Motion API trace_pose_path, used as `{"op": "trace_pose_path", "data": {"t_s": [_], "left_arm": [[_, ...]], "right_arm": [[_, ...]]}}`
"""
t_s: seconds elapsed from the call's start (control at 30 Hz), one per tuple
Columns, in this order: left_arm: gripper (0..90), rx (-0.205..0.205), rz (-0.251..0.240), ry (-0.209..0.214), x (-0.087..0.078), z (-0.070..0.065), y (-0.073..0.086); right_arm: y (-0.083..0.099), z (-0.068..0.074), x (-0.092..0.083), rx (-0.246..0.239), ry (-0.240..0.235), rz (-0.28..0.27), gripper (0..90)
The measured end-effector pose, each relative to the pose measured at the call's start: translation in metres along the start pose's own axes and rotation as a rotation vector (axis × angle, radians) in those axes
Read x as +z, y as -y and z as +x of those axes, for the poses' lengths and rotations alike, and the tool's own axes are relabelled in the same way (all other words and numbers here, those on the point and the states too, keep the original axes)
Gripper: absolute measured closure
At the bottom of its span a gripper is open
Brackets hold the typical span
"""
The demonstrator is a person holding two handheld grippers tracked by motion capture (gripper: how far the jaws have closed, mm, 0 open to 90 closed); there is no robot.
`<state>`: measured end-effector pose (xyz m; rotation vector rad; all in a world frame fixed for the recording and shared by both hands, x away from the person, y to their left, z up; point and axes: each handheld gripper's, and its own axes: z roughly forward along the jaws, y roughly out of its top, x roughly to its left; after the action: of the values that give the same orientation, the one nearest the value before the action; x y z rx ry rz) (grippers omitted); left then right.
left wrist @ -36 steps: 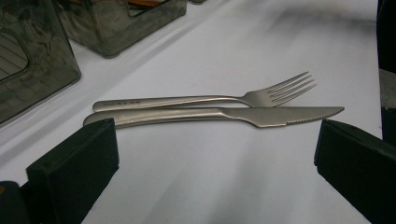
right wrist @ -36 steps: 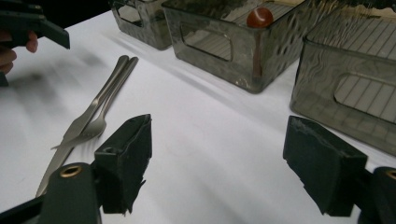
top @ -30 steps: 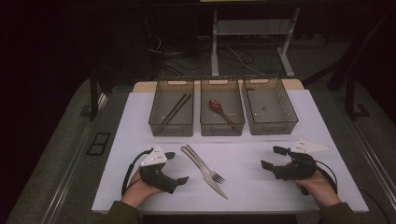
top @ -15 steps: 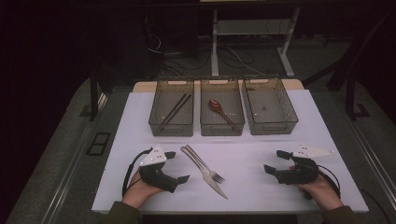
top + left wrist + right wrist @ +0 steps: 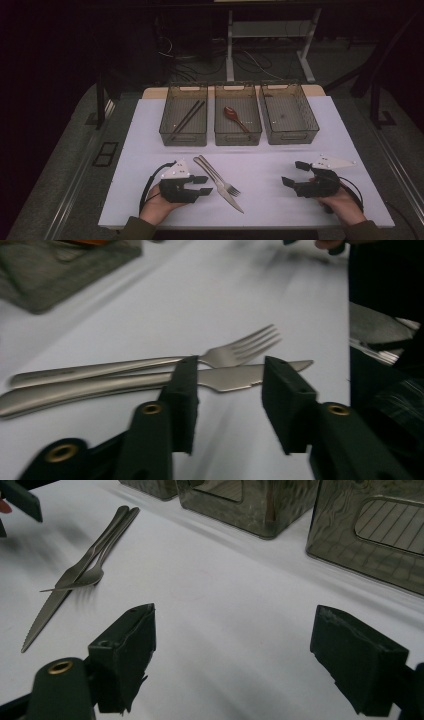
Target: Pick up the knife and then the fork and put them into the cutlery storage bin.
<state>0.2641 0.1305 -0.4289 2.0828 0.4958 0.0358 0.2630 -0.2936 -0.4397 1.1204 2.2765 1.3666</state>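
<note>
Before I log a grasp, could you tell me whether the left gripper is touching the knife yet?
Cannot tell. In the left gripper view its fingers overlap the knife, but no clear contact or gap shows; the high view shows the left gripper beside it.

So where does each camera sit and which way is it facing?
High view: above the person's side, looking forward and down on the table; both hands and claws show.
Left gripper view: rides the left claw, facing fork and knife.
Right gripper view: rides the right claw, facing the trays.
All share fork and knife.

Fork beside knife, before trays
</note>
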Motion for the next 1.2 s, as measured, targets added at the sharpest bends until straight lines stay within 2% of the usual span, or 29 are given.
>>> {"op": "trace_pose_path", "data": {"t_s": [0.13, 0.33, 0.43, 0.53, 0.6, 0.7, 0.73, 0.77, 0.8, 1.2], "left_arm": [[74.0, 0.03, 0.035, 0.047, 0.01, -0.005, -0.003], [88.1, 0.061, 0.104, 0.126, 0.035, -0.015, -0.009], [88.7, 0.092, 0.137, 0.138, 0.048, -0.02, -0.012], [88.7, 0.092, 0.15, 0.142, 0.058, -0.023, -0.013], [88.7, 0.104, 0.163, 0.141, 0.061, -0.023, -0.013], [88.7, 0.093, 0.17, 0.144, 0.065, -0.022, -0.013], [88.7, 0.115, 0.179, 0.147, 0.067, -0.02, -0.014], [88.7, 0.109, 0.178, 0.144, 0.069, -0.02, -0.014], [88.8, 0.121, 0.187, 0.146, 0.07, -0.019, -0.015], [88.7, 0.13, 0.193, 0.138, 0.09, -0.011, -0.031]], "right_arm": [[0.0, 0.0, 0.001, 0.0, 0.003, 0.003, 17.6], [0.0, 0.0, 0.001, 0.002, 0.004, 0.004, 17.6], [0.0, 0.0, 0.001, 0.001, 0.004, 0.004, 17.7], [0.0, 0.0, 0.001, 0.0, 0.003, 0.003, 17.6], [0.0, 0.0, 0.001, 0.002, 0.004, 0.003, 17.6], [0.0, -0.001, 0.001, 0.003, 0.006, 0.001, 17.6], [0.0, -0.001, 0.001, 0.003, 0.006, 0.001, 17.6], [0.0, -0.001, 0.001, 0.003, 0.007, 0.0, 17.6], [0.0, -0.001, 0.001, 0.004, 0.007, 0.001, 17.6], [0.0, -0.001, 0.001, 0.005, 0.009, -0.002, 17.6]]}}
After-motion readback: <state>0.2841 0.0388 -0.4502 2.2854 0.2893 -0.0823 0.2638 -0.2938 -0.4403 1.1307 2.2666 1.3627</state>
